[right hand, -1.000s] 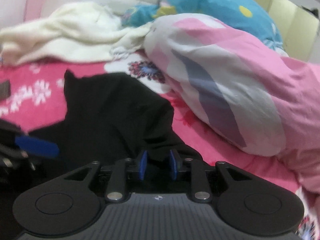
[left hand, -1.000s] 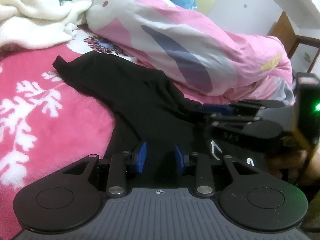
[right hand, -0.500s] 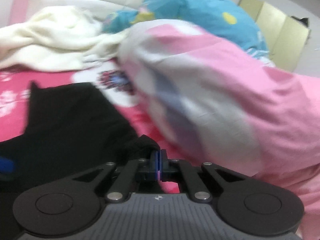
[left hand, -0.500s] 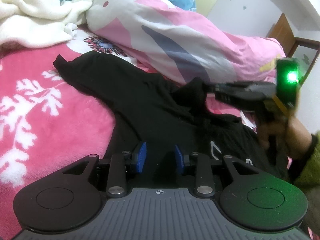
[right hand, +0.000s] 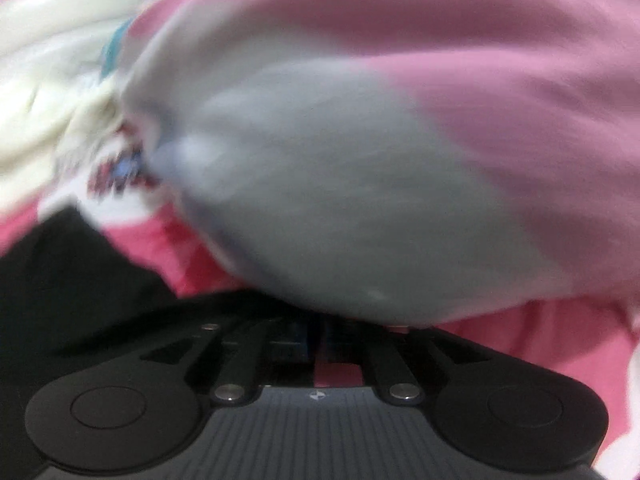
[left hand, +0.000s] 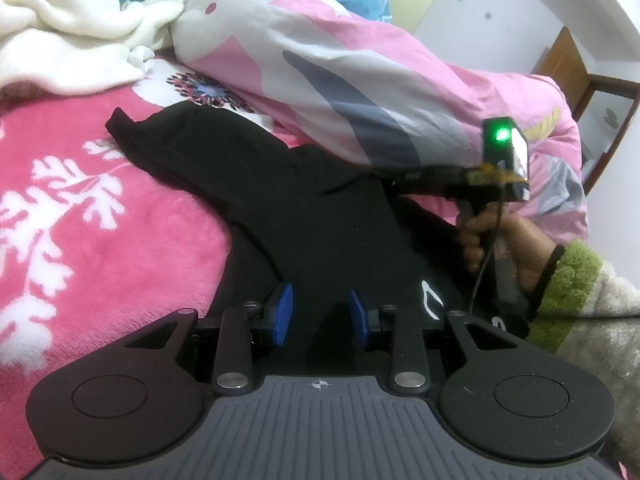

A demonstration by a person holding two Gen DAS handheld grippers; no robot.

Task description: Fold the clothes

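Folding is looking partway: right gripper point(left hand: 394, 178) is pinching the black garment point(left hand: 280, 204) edge, left gripper point(left hand: 320, 314) is gaping wide.

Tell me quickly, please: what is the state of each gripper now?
Left gripper: open, holding nothing, over the black garment.
Right gripper: looks closed; the blur hides whether it grips the garment.
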